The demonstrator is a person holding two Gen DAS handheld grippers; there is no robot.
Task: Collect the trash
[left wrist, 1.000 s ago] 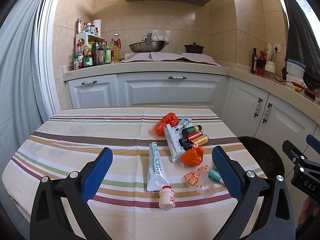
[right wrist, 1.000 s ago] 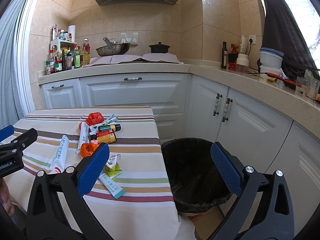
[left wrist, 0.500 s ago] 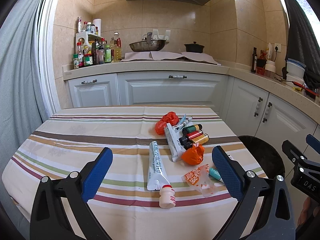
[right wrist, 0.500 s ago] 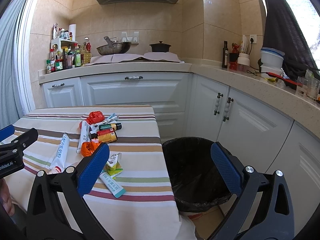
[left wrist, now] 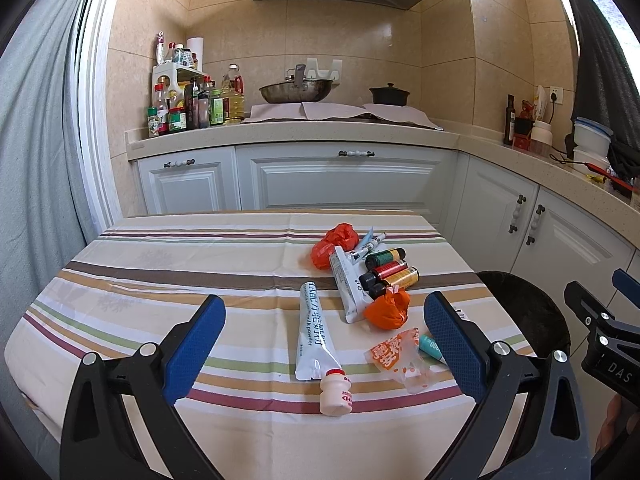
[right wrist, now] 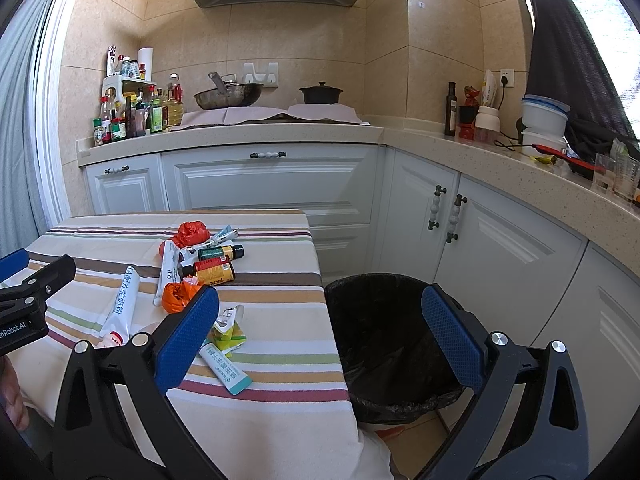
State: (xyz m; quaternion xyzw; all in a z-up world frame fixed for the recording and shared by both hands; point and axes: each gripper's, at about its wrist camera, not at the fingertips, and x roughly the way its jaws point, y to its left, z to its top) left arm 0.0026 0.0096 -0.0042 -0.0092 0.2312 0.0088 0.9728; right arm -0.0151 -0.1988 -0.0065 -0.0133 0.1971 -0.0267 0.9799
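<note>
Trash lies on the striped tablecloth (left wrist: 140, 280): a small white drink bottle (left wrist: 335, 391), a white milk powder sachet (left wrist: 313, 330), an orange crumpled bag (left wrist: 387, 309), an orange-print wrapper (left wrist: 398, 354), a teal tube (right wrist: 226, 369), three small bottles (left wrist: 388, 271) and a red bag (left wrist: 340, 238). A black-lined trash bin (right wrist: 394, 340) stands on the floor right of the table. My left gripper (left wrist: 324, 354) is open and empty above the table's near edge, with the drink bottle between its fingers in view. My right gripper (right wrist: 320, 340) is open and empty, over the table's corner and the bin.
White cabinets (left wrist: 340, 184) and a counter with a wok (left wrist: 296, 90), a black pot (left wrist: 389, 95) and condiment bottles (left wrist: 188, 108) stand behind the table. A grey curtain (left wrist: 28, 160) hangs at the left. More cabinets (right wrist: 500, 240) line the right wall.
Both views have shifted only slightly; the trash sits a touch lower in the frames. Both grippers stay open and nothing was picked up.
</note>
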